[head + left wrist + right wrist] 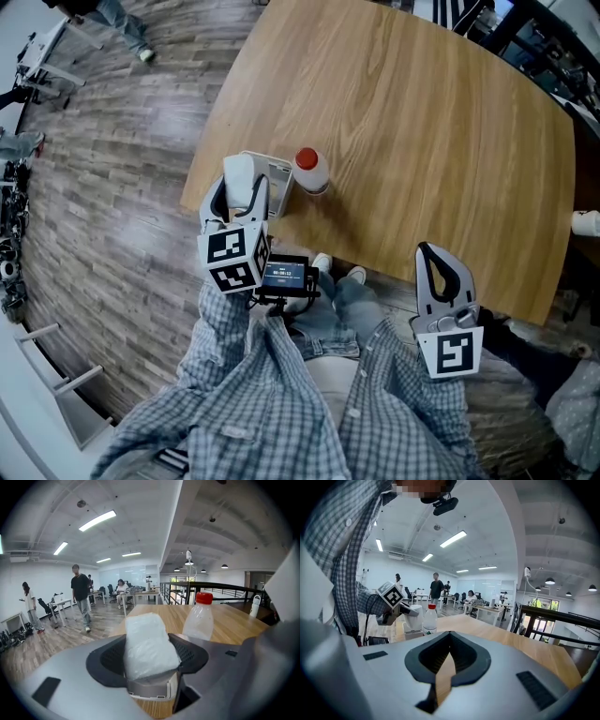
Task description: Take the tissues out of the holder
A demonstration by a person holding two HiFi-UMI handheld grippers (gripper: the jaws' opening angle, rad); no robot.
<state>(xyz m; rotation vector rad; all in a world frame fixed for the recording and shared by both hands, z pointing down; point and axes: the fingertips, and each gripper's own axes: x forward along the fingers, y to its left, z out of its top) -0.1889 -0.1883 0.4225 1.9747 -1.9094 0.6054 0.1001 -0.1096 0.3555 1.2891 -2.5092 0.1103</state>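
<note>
A white plastic-wrapped tissue pack [238, 172] stands upright at the near left corner of the wooden table [422, 141]. My left gripper [239, 192] is shut on it, one pad on each side. In the left gripper view the tissue pack [147, 644] rises between the jaws, and its lower end meets the top of the grey-white holder [149, 689]; I cannot tell how deep it sits. The holder [278, 180] stands beside a clear bottle [310, 172] with a red cap. My right gripper [425, 250] hangs shut and empty over the table's near edge.
The clear bottle [199, 618] stands just right of the pack. A small screen device [284, 275] hangs below the left gripper. A white bottle [586, 222] sits at the table's right edge. People [81, 595] walk and sit among desks on the wooden floor [122, 187].
</note>
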